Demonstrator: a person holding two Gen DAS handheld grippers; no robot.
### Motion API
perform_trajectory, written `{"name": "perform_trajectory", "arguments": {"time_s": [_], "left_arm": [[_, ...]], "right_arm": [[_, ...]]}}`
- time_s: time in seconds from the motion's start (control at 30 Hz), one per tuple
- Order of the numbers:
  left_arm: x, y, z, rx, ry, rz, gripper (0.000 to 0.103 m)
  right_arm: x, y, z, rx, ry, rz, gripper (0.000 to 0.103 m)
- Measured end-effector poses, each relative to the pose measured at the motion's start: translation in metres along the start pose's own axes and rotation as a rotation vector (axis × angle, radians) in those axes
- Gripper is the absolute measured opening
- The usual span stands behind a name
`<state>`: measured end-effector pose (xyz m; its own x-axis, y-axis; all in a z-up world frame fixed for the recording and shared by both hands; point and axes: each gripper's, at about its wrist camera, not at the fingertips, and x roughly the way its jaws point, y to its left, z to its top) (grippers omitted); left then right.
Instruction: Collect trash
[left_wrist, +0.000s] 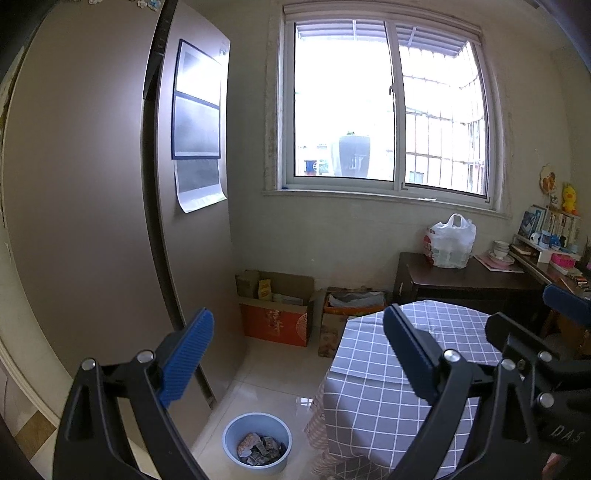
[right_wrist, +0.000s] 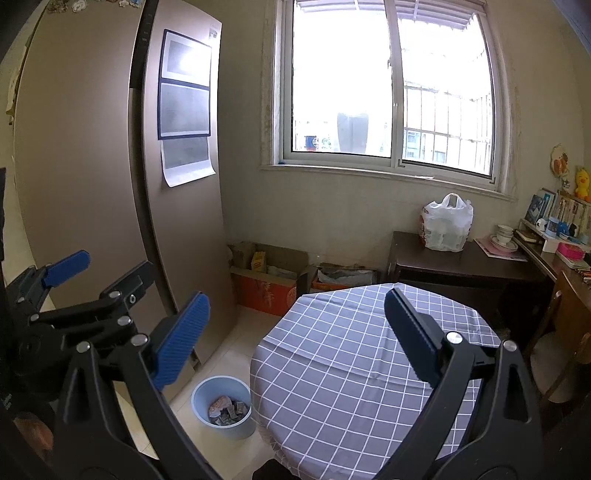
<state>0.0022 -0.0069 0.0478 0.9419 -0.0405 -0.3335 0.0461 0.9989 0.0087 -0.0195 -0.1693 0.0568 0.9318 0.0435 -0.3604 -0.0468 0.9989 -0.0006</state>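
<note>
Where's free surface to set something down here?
The checked tablecloth top is bare all over. Floor tile between fridge and table is clear down to the blue bin. Crowded: the dark side table with bag and dishes.

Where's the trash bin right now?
The blue bin sits on the floor low in both views, between the fridge on its left and the checked tablecloth table on its right, with crumpled trash inside.

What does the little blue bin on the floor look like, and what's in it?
The blue bin is round, open-topped and looks like smooth plastic. It stands upright on the pale tiled floor, between the tall brown fridge and the checked tablecloth, whose hanging edge is right beside it. Crumpled wrappers lie in the bottom. Neither gripper touches it.
</note>
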Motion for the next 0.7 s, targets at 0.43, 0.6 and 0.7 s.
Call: {"name": "perform_trajectory", "arguments": {"time_s": [0.43,0.6,0.7], "left_arm": [[0.0021,-0.004,-0.0037,0.006,0.005,0.004,0.091],[0.0029,-0.0051,-0.0042,0.013,0.006,0.006,0.091],[0.0036,-0.0053,-0.0038,0.014,0.007,0.005,0.091]], "right_arm": [[0.0046,-0.0017,-0.0026,0.003,0.015,0.007,0.094],[0.0051,-0.0034,-0.0034,0.004,0.016,0.011,0.094],[0.005,-0.0039,-0.0042,0.004,0.017,0.01,0.094]]}}
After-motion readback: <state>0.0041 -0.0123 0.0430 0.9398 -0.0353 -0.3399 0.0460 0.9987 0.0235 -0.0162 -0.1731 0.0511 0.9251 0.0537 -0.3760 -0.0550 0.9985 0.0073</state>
